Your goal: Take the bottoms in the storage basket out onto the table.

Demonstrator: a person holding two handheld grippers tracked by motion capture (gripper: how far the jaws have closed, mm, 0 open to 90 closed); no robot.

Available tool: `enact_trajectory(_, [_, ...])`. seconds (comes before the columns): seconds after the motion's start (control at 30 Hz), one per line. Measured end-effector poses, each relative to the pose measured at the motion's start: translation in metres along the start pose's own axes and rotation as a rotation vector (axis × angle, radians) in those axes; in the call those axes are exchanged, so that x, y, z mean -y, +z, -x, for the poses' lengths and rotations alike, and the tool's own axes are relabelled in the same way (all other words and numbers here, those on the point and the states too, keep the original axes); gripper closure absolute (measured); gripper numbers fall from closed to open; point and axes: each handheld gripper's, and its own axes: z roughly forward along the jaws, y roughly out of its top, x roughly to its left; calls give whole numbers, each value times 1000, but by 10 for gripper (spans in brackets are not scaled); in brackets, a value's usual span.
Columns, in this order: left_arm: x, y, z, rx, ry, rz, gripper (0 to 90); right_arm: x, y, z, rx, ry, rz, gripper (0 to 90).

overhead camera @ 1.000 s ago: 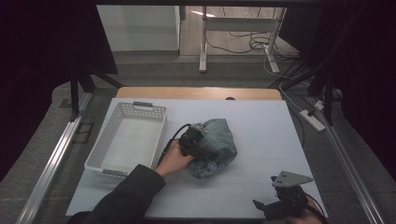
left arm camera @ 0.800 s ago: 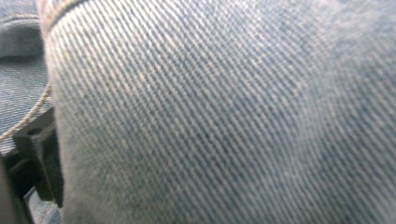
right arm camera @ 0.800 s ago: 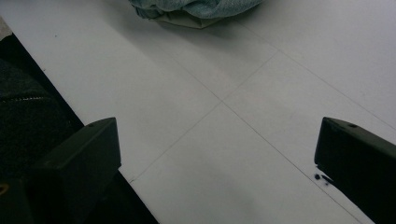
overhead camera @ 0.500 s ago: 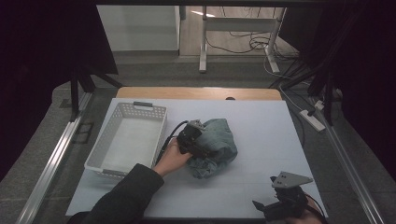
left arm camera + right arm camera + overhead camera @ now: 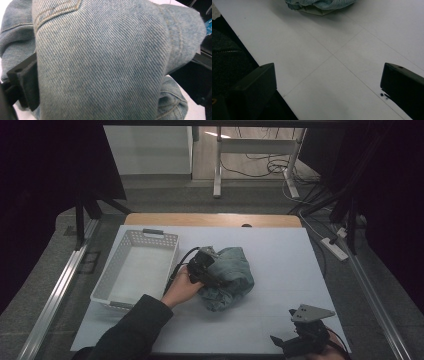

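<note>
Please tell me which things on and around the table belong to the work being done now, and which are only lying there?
In use:
- jeans, crumpled on the table
- left gripper, jaws around a denim fold
- white basket, beside the jeans, probably their destination

Lying about:
- right gripper, open over bare table
- power strip on the floor
- cables behind the table

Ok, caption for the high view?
Left gripper pressed into bunched jeans beside white basket; right gripper idle, open.

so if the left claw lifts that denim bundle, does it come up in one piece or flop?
Probably flops: the denim bundle lies crumpled in soft folds, so loose parts would likely hang and unroll. It looks thick, with stitched seams, so likely fairly heavy for cloth. Slipping seems unlikely: the weave is coarse, and the left claw is pressed deep into a fold.
</note>
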Motion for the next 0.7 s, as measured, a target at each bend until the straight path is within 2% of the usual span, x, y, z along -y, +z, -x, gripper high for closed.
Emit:
enact_trajectory(0.3, [0, -11, 2, -29, -1, 8, 0, 0, 0, 0, -2, -7, -1, 7])
enact_trajectory(0.47, [2, -20, 3, -31, -7, 23, 0, 0, 0, 0, -3, -9, -4, 7])
enact_trajectory(0.6, [4, -24, 3, -18, -10, 34, 0, 0, 0, 0, -3, -8, -6, 7])
enact_trajectory(0.7, [6, -28, 2, 14, -24, 63, 0, 0, 0, 0, -3, 3, 2, 7])
